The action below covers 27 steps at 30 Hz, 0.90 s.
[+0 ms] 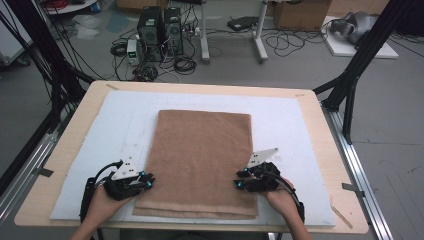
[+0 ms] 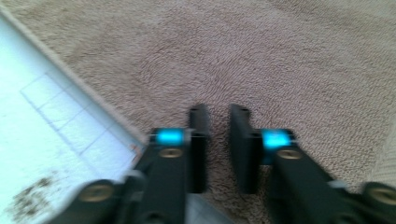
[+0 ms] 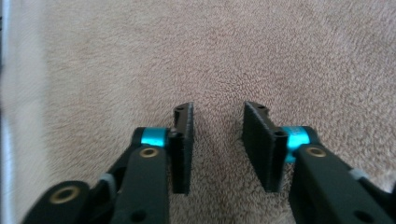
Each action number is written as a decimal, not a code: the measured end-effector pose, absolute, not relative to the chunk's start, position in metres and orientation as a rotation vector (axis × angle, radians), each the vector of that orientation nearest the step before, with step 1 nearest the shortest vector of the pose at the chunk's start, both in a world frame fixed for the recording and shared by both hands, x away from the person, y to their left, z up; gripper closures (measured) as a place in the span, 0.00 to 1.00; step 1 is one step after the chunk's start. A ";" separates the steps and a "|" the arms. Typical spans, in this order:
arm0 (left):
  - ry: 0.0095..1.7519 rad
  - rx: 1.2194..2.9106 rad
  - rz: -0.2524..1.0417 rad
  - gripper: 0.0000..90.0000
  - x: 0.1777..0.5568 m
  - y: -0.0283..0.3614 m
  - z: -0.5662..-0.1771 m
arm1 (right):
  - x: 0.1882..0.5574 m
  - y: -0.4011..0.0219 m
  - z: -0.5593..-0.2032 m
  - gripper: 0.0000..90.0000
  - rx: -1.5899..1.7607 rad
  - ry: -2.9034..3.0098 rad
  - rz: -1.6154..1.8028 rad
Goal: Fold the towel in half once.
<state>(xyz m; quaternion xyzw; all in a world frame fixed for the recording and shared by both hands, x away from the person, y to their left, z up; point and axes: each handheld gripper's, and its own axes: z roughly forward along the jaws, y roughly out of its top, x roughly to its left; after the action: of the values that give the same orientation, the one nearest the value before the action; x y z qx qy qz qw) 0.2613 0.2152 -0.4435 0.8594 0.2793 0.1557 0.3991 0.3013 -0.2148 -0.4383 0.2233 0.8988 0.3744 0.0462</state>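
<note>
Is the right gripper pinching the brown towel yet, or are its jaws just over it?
Cannot tell. In the right gripper view the right gripper has a gap between its jaws with flat brown towel behind; no fold is pinched, but tip contact is unclear.

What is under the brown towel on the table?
The towel lies on a white mat, which covers most of the wooden table. At the near edge the towel shows layers, so it is folded. Whether anything else lies beneath cannot be seen.

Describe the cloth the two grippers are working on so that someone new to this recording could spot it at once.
On the wooden table lies a white mat, and in the middle of it the brown towel, folded into a tall rectangle. It is the sole fuzzy tan thing there, with the left gripper and right gripper at its two long edges.
</note>
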 end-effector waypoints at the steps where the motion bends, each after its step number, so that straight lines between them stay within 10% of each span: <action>1: 0.713 2.175 0.392 0.96 0.261 0.215 -0.443 | 0.302 -0.215 -0.439 0.80 0.691 2.742 1.146; 10: 0.685 2.160 0.392 0.96 0.244 0.224 -0.419 | 0.297 -0.212 -0.427 0.80 0.640 2.765 1.140; 15: 0.745 2.181 0.388 0.72 0.244 0.226 -0.435 | 0.292 -0.210 -0.428 0.75 0.640 2.763 1.161; 27: 0.757 2.161 0.377 0.63 0.250 0.227 -0.439 | 0.291 -0.208 -0.436 0.58 0.645 2.792 1.203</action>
<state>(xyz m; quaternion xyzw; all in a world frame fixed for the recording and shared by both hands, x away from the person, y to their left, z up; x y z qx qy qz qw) 0.2495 0.2265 -0.4386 0.8540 0.2989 0.1490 0.3990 0.2907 -0.2081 -0.4364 0.2075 0.8982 0.3872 0.0169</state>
